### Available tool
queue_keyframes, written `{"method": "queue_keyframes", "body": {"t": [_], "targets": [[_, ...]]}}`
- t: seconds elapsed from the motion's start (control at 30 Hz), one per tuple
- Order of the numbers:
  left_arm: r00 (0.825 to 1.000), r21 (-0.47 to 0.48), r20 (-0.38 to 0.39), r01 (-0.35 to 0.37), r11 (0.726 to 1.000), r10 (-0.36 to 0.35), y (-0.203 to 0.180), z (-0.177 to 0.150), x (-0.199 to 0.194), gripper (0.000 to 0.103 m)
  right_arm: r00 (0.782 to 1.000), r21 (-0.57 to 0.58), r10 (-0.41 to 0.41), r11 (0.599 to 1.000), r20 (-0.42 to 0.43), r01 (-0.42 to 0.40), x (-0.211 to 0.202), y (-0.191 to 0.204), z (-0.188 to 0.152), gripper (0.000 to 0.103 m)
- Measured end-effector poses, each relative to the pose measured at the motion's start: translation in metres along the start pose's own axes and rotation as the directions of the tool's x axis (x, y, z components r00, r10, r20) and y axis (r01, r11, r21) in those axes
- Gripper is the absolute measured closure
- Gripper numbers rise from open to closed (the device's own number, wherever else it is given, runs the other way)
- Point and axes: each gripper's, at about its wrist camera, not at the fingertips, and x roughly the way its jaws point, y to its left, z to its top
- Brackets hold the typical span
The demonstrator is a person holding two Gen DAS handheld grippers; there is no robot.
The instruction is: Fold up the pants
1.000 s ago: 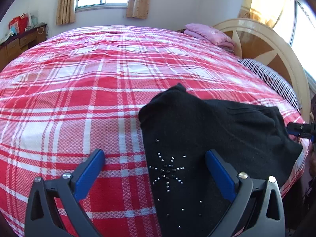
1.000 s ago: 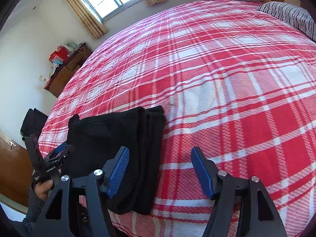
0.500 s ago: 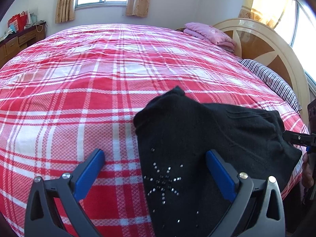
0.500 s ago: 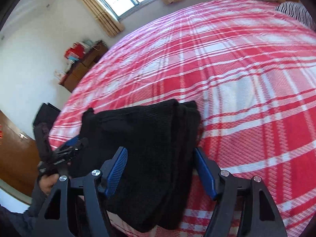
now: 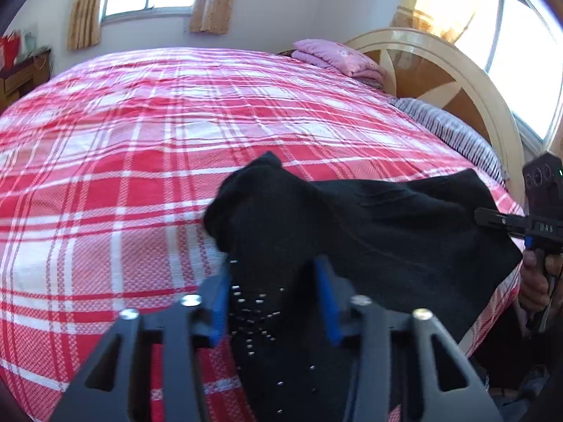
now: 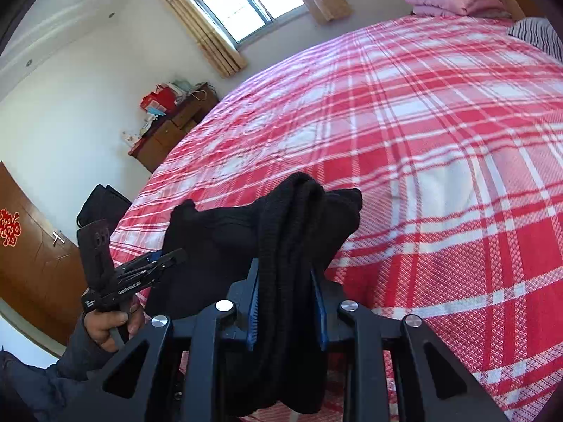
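Note:
Black knit pants (image 5: 369,225) with small rhinestone studs lie at the near edge of the red plaid bed (image 5: 140,161). My left gripper (image 5: 272,281) is shut on the studded end of the pants. My right gripper (image 6: 285,281) is shut on the other, bunched end of the pants (image 6: 299,218), which is raised off the bed. Each gripper shows in the other's view: the right one at the far right (image 5: 492,219), the left one at the lower left (image 6: 165,258).
A pink folded blanket (image 5: 337,58) and a striped pillow (image 5: 447,130) lie by the curved wooden headboard (image 5: 457,74). A wooden dresser (image 6: 172,123) with clutter stands by the window wall. A black bag (image 6: 102,204) and a door (image 6: 31,256) are at the left.
Both grippers went from open to shut on the pants' ends. The pants have bunched and lifted slightly between them.

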Motion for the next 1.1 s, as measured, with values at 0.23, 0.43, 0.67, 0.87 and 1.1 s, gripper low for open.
{"method": "queue_keyframes", "body": {"t": [0.23, 0.43, 0.67, 0.87, 1.1], "targets": [[0.998, -0.053, 0.017, 0.055, 0.997, -0.054, 0.007, 0.004, -0.013, 0.091, 1.0, -0.081, -0.007, 0.997, 0.009, 0.008, -0.004, 0.025, 0.011, 0.078], [0.996, -0.067, 0.073, 0.054, 0.996, -0.049, 0.013, 0.016, -0.032, 0.092, 1.0, -0.152, 0.006, 0.988, 0.021, -0.003, 0.0, 0.048, 0.045, 0.078], [0.981, -0.097, 0.172, -0.069, 0.993, 0.085, 0.042, 0.035, -0.065, 0.092, 0.998, -0.244, 0.056, 0.968, -0.01, -0.057, 0.046, 0.091, 0.103, 0.078], [0.935, -0.17, 0.227, -0.238, 0.956, 0.273, 0.092, 0.049, -0.102, 0.092, 0.988, -0.292, 0.14, 0.944, -0.063, -0.153, 0.126, 0.145, 0.144, 0.078], [0.881, -0.272, 0.225, -0.354, 0.895, 0.417, 0.153, 0.045, -0.115, 0.092, 0.977, -0.324, 0.149, 0.926, -0.151, -0.191, 0.225, 0.196, 0.15, 0.078]]}}
